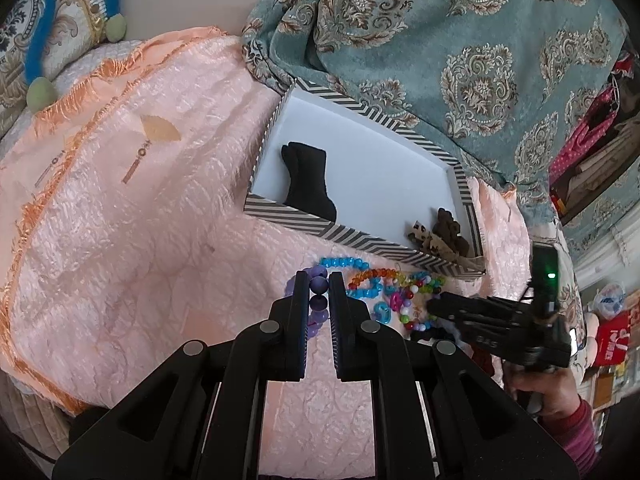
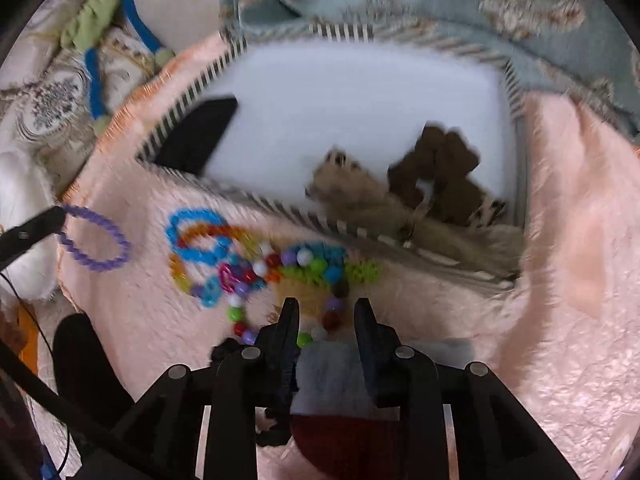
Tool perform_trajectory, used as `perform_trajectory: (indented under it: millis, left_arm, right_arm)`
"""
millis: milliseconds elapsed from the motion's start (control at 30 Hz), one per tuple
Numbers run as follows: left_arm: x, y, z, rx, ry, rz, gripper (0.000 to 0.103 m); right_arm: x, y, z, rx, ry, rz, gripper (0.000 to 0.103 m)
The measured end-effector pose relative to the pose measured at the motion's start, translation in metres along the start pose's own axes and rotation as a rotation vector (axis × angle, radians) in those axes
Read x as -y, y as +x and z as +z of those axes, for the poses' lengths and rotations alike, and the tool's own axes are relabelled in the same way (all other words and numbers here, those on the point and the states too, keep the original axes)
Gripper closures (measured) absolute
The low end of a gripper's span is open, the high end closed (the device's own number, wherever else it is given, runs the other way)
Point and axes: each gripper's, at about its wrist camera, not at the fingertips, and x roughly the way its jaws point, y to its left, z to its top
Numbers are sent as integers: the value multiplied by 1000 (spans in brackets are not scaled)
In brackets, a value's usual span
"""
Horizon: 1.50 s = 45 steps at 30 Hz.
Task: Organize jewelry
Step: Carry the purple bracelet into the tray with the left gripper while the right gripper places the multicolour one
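Purple bead bracelet (image 1: 318, 290) sits pinched in the left gripper (image 1: 319, 280) fingers; beads could slip. Right gripper (image 2: 326, 312), fingers parted, may snag the multicoloured necklace (image 2: 280, 268) on the bed.

A tray (image 1: 360, 236) lies on the bedspread (image 1: 140, 220) at frame centre, with a blanket (image 1: 460, 40) behind it. Inside, a pouch (image 1: 308, 180) sits at the left end and scrunchies (image 1: 448, 232) at the lower right corner. Bracelets (image 1: 384, 284) lie on the bedspread just before the tray. A pillow (image 1: 48, 28) sits at upper left.
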Motion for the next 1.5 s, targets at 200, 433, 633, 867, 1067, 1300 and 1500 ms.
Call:
perform_trajectory:
  millis: [200, 433, 633, 867, 1067, 1300, 1500]
  left_arm:
    - [-2, -2, 1, 3, -4, -2, 95]
    - [3, -13, 13, 28, -2, -13, 95]
    - [27, -15, 34, 50, 47, -13, 95]
    - [63, 9, 66, 45, 106, -23, 95]
    - [83, 53, 99, 20, 104, -29, 95]
    - [83, 104, 138, 11, 82, 9, 95]
    - [55, 138, 155, -7, 42, 94, 95]
  right_arm:
    - [-1, -1, 4, 59, -18, 14, 95]
    - [-6, -67, 4, 209, -36, 76, 95]
    - [-2, -115, 15, 314, -29, 84, 95]
    - [16, -128, 38, 360, 22, 65, 95]
    - [30, -101, 62, 339, 53, 32, 95]
    - [52, -68, 99, 332, 116, 40, 95]
    - [84, -41, 120, 321, 186, -7, 95]
